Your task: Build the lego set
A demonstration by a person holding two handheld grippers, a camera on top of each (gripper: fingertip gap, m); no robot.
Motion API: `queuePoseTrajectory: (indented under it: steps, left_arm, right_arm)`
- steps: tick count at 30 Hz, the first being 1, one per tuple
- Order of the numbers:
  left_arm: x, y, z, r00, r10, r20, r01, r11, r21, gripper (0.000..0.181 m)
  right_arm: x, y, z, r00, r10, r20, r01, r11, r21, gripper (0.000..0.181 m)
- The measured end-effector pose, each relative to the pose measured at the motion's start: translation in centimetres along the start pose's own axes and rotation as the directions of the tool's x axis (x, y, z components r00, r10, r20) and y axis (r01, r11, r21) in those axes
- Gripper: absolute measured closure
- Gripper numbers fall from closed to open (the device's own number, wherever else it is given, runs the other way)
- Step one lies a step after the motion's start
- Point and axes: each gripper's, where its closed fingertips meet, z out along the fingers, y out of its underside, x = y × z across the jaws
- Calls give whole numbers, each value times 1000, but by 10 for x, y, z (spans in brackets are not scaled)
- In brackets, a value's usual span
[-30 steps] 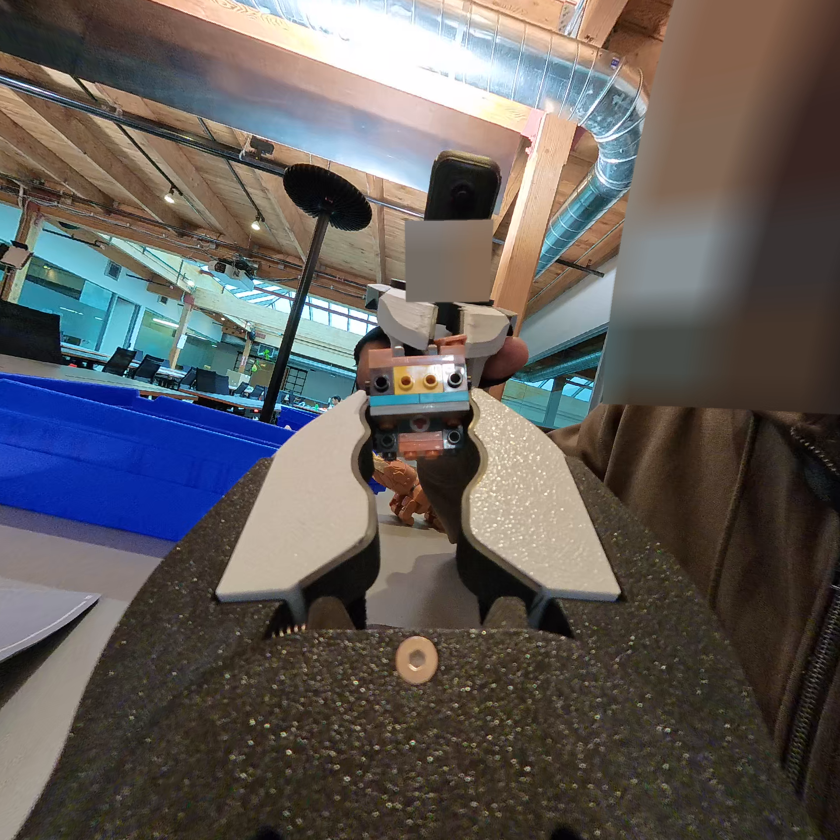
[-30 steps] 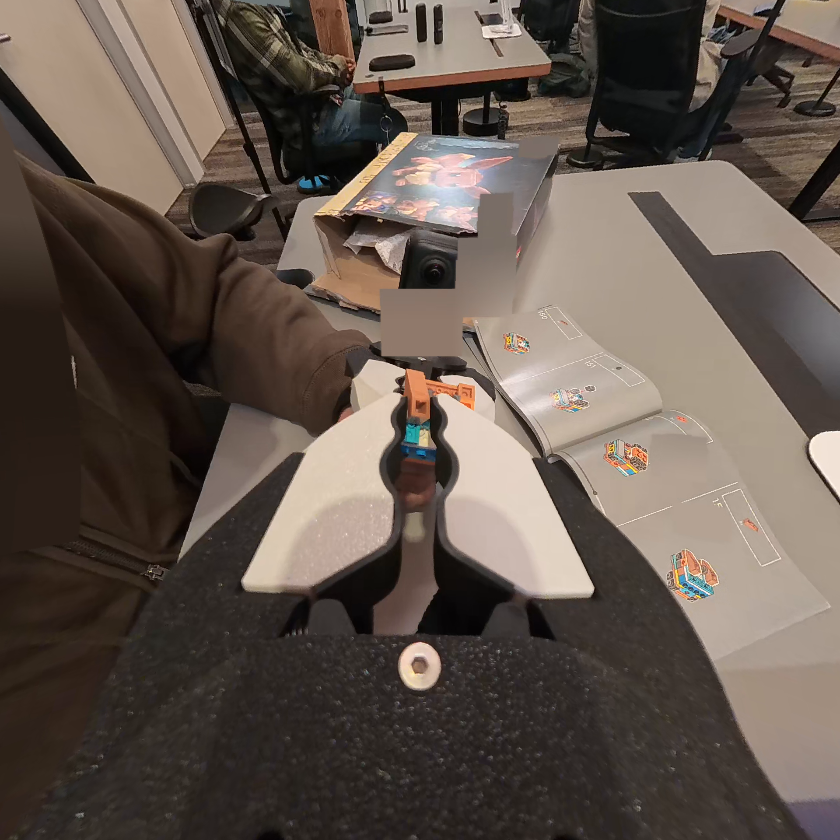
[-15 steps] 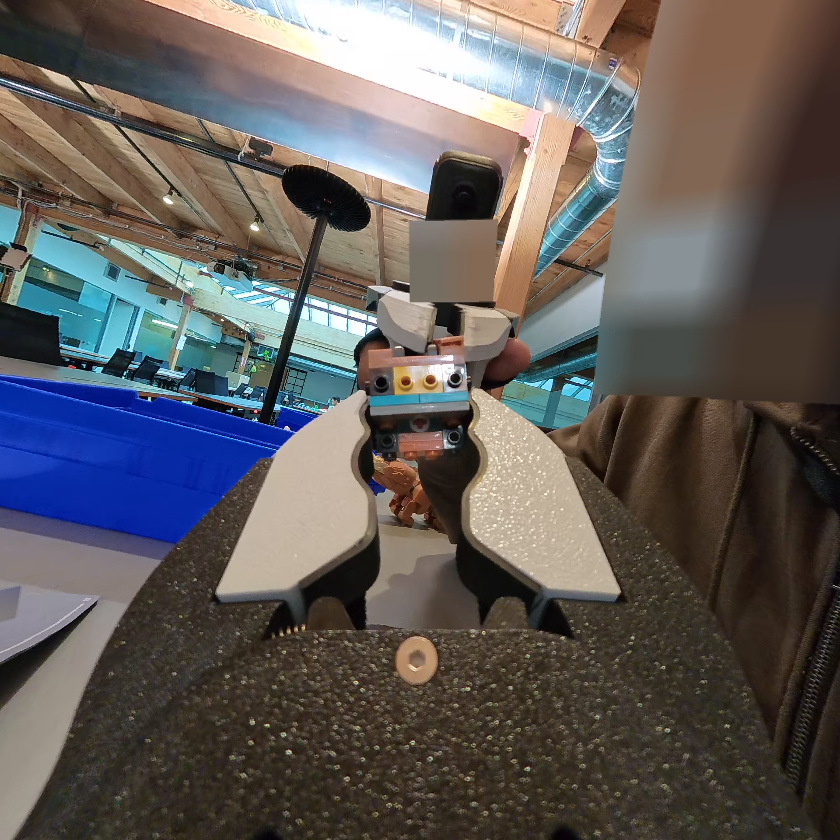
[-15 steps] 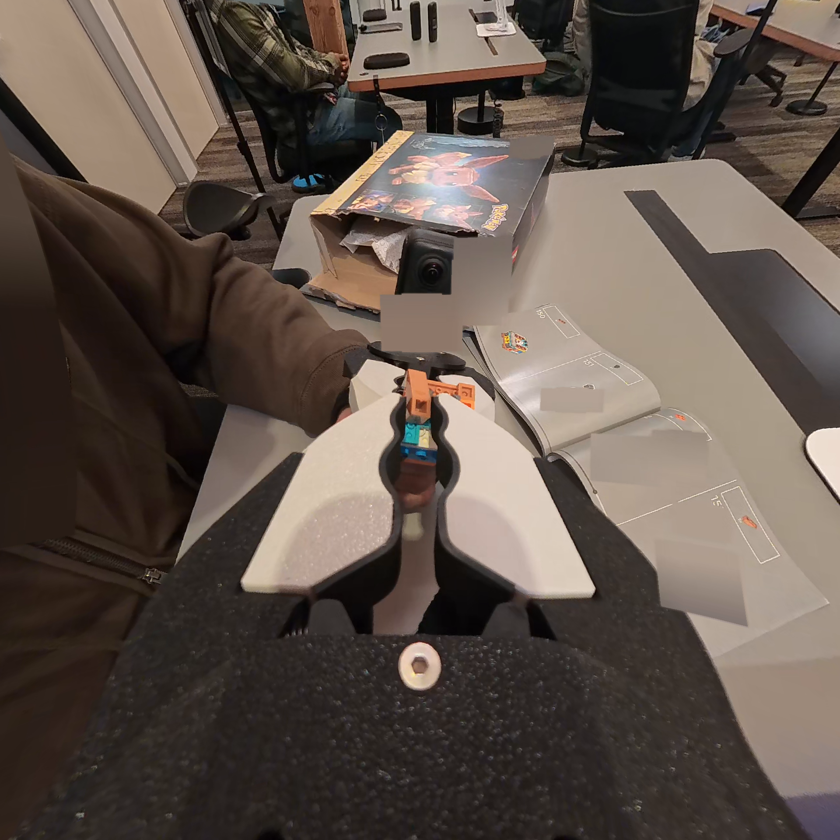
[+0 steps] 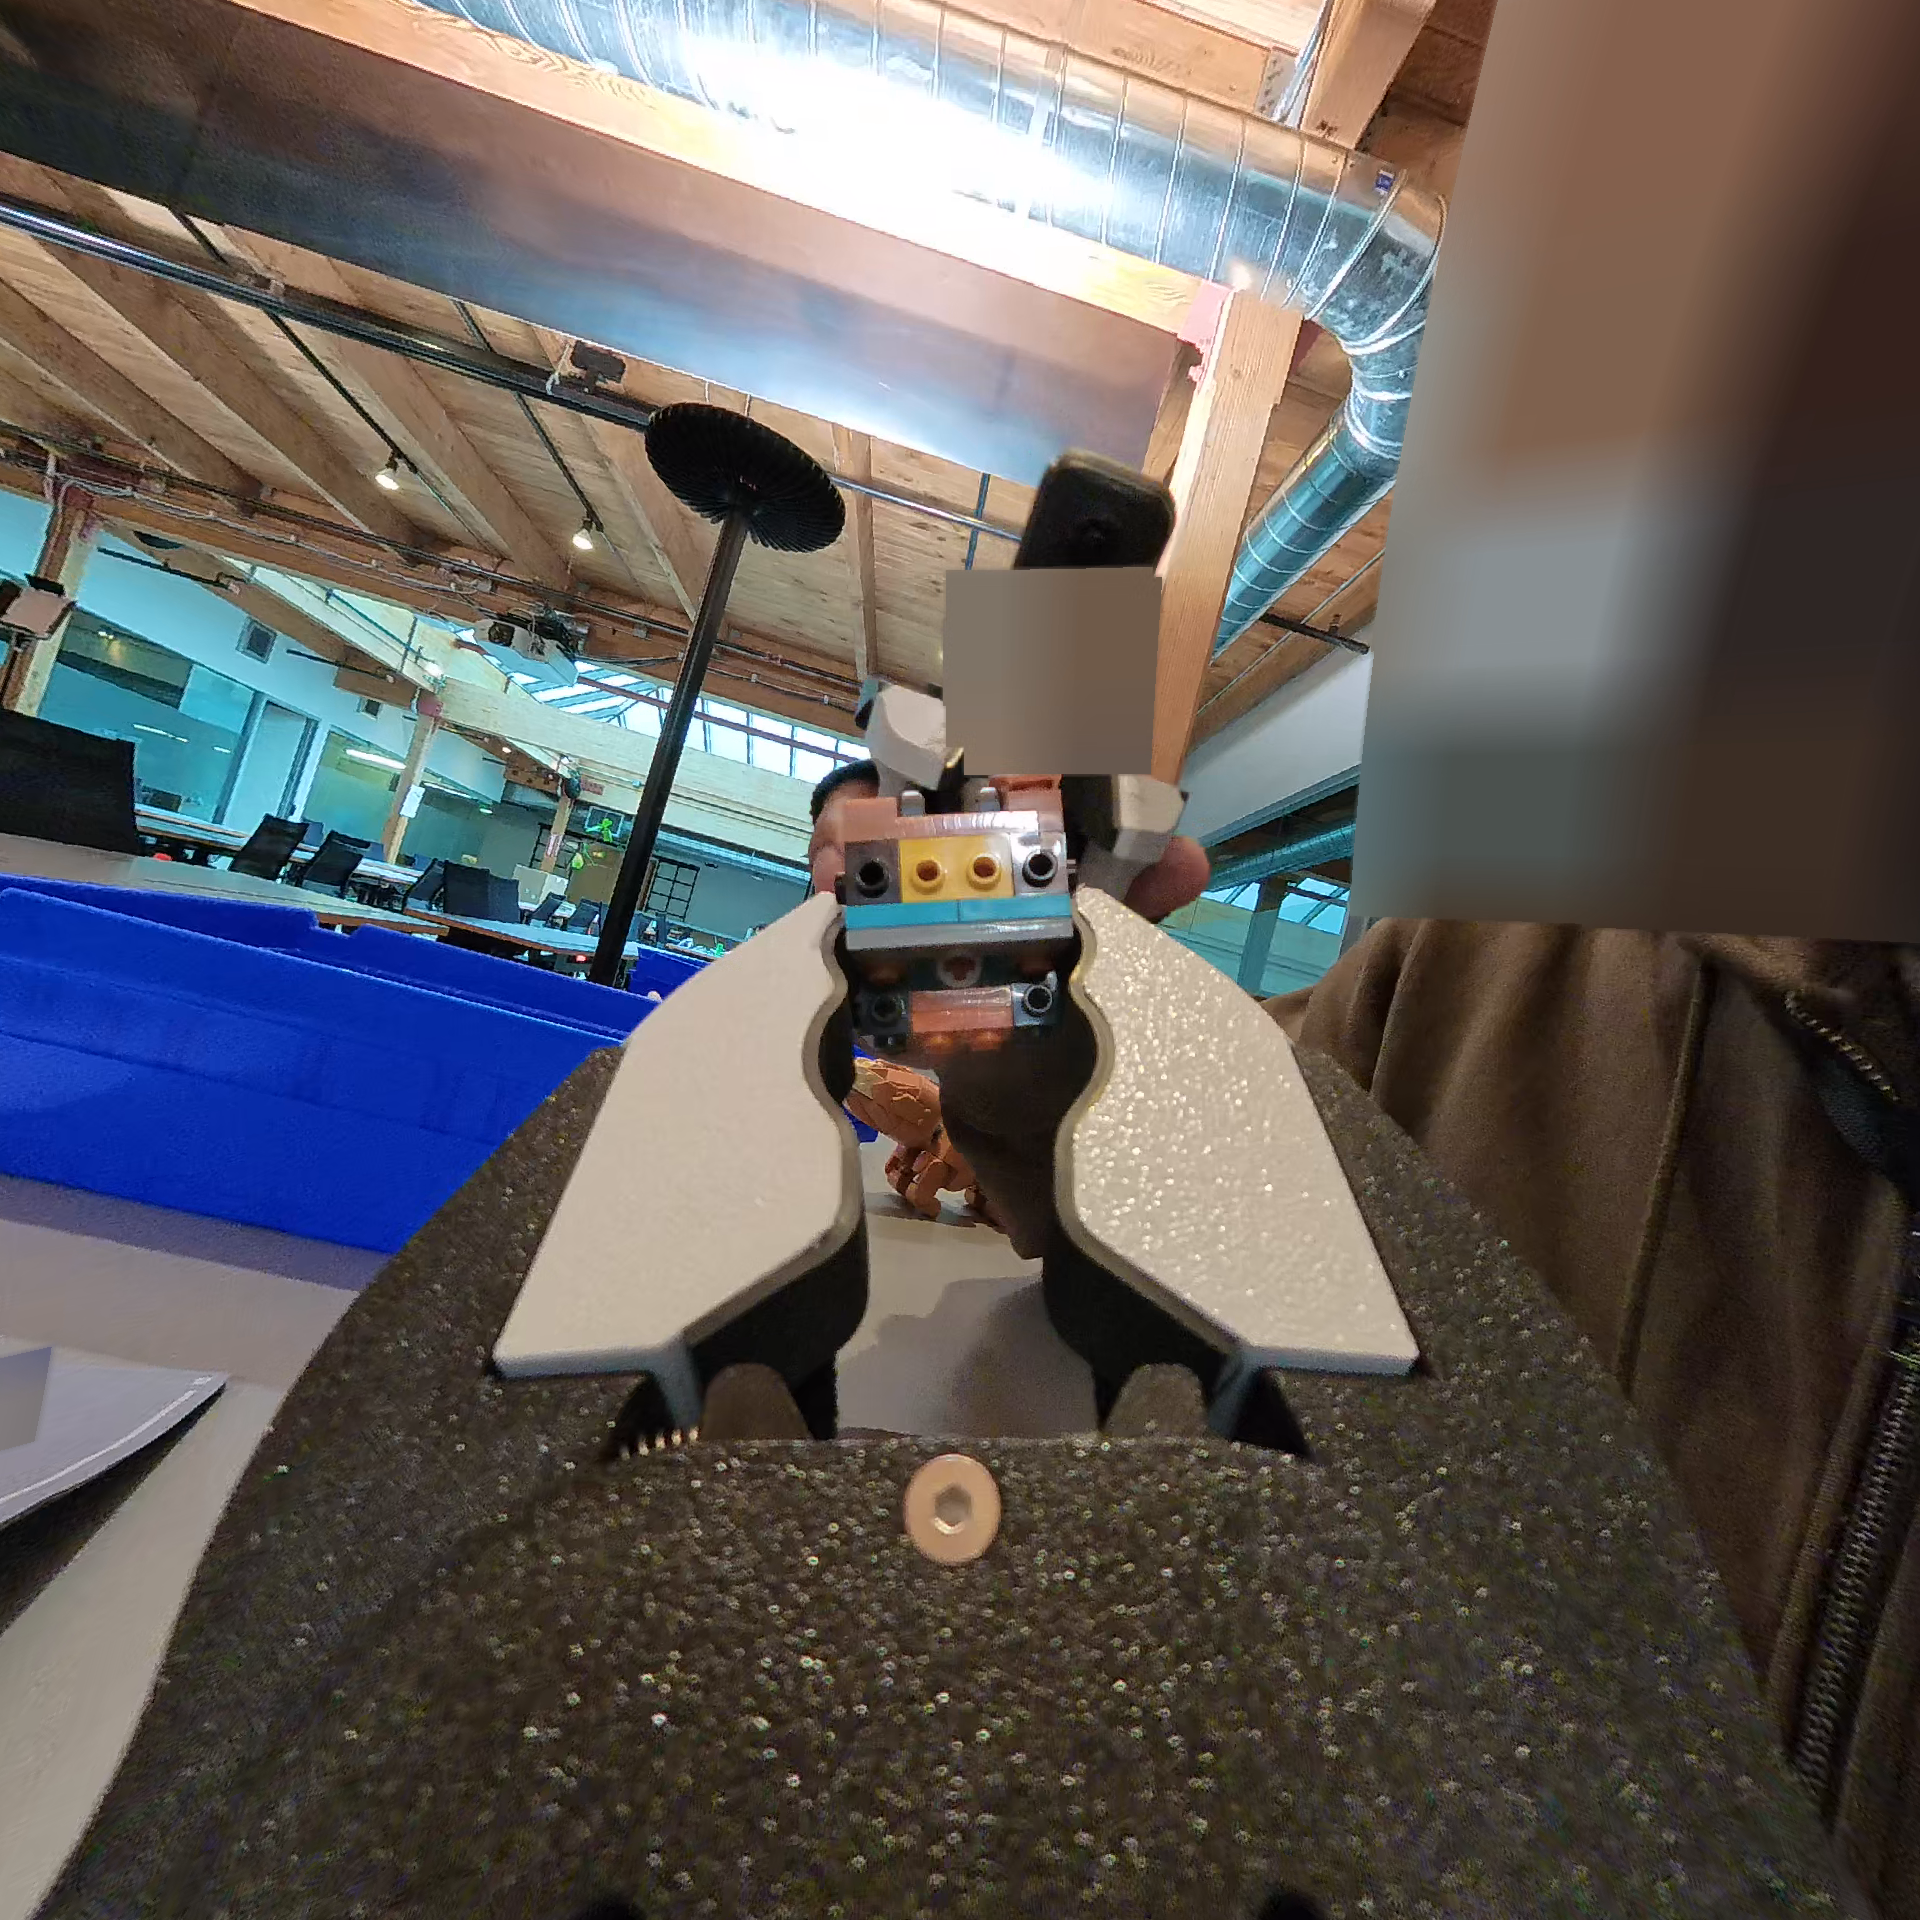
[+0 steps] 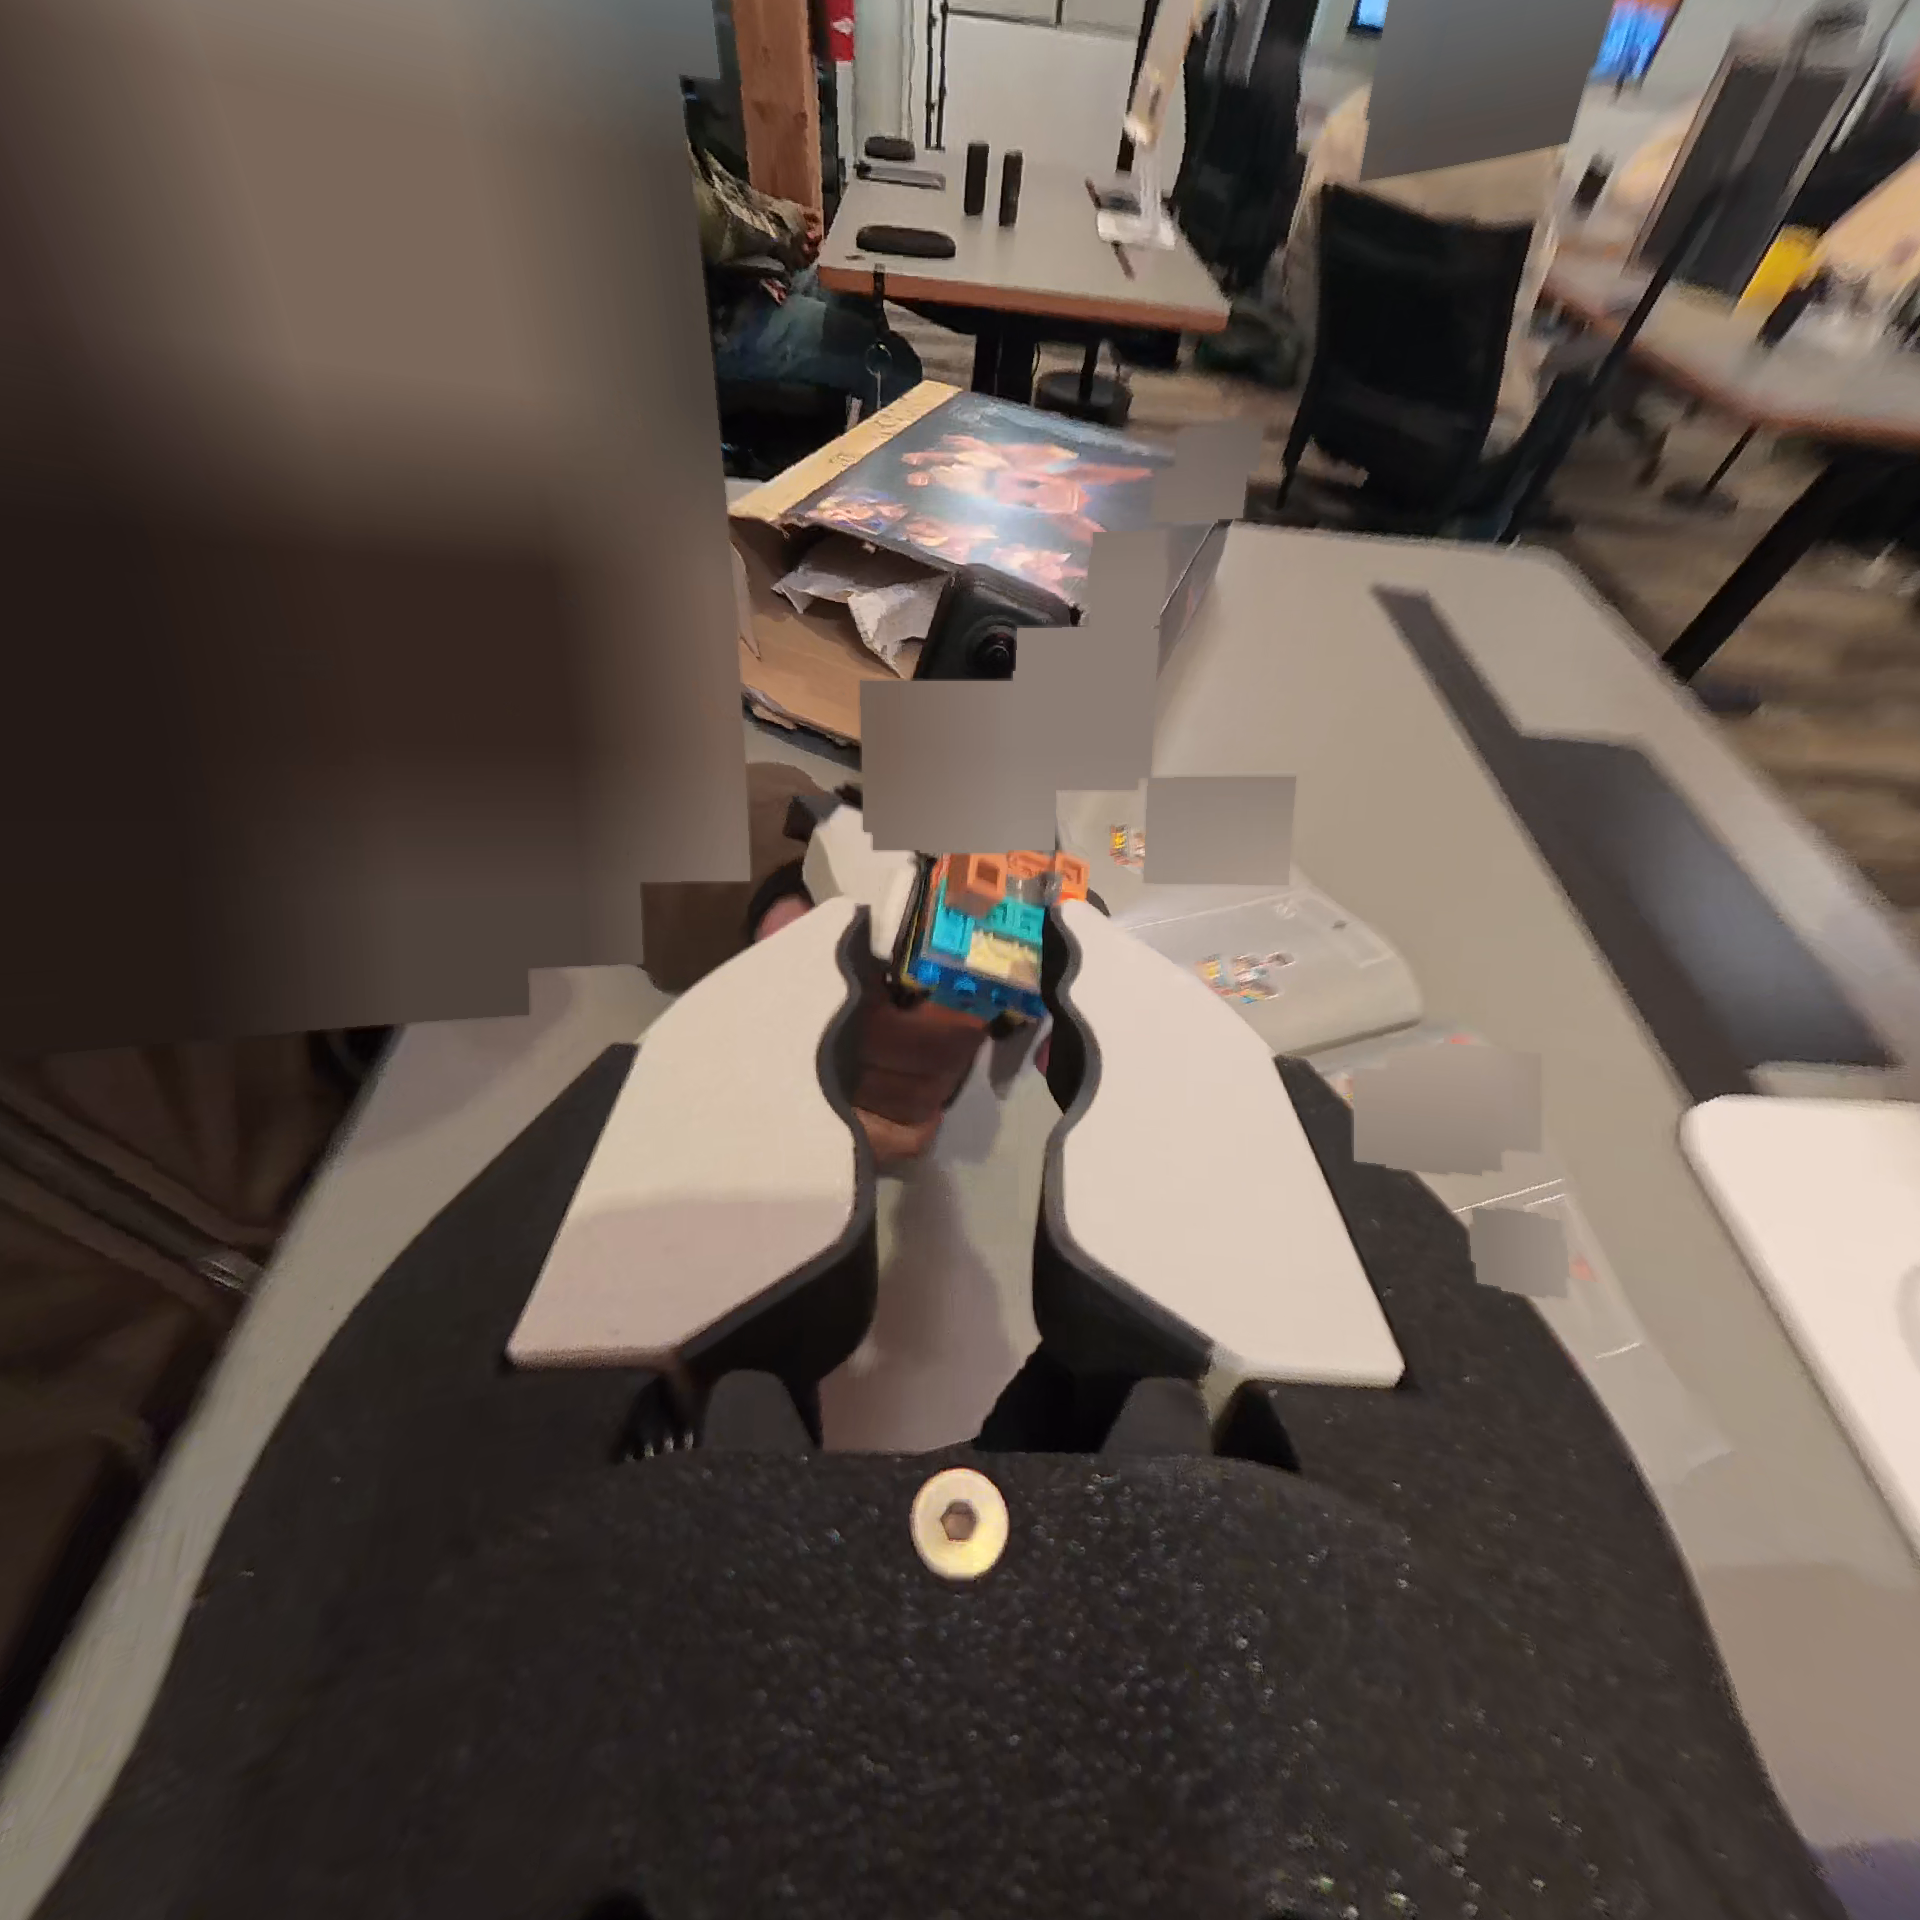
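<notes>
While raised off table, left hand-held gripper (image 5: 954,961) clamps lego assembly (image 5: 954,914) (right gripper's state unclear)

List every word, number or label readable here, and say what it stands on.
None can be read.
Box: lid print too blurred.
Booklet: page marks too small, partly masked.
Duct: small sticker, too small to read.

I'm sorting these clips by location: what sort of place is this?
Most likely an open-plan office or shared workspace. Rows of desks with black office chairs stand under exposed wooden beams and a metal air duct, and another grey desk stands nearby on carpet.
</notes>
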Motion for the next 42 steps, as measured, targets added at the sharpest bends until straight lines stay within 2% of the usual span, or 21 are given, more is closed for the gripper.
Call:
queuePoseTrajectory:
  steps: [4, 8, 13, 21, 25, 30, 42]
  left_arm:
    - [0, -3, -3, 1000, -1, 3, 1, 1000, 10, 144]
    - [0, -8, -6, 1000, 5, 5, -5, 1000, 22, 144]
    - [0, -10, -8, 1000, 8, 12, -8, 1000, 29, 144]
    - [1, -9, -7, 1000, 12, 11, -12, 1000, 20, 144]
    - [1, -6, -6, 1000, 4, 11, -4, 1000, 13, 144]
    - [0, -3, -5, 1000, -5, 17, 5, 1000, -4, 144]
    - [0, 2, -3, 1000, -26, 16, 26, 999, -37, 144]
  right_arm:
    - [-6, 8, -3, 982, -184, -36, 184, 983, 2, 149]
    - [-14, 9, -5, 962, -273, -18, 273, 962, 6, 149]
    - [-14, 14, -9, 957, -289, -9, 289, 957, 3, 150]
    - [-17, 4, -8, 940, -339, -36, 340, 939, 53, 149]
    - [-19, -7, -7, 904, -414, -106, 423, 901, 93, 147]
    - [-16, -10, 2, 854, -487, -184, 507, 858, 83, 140]
    - [-11, 0, 15, 838, -509, -194, 523, 852, 26, 137]
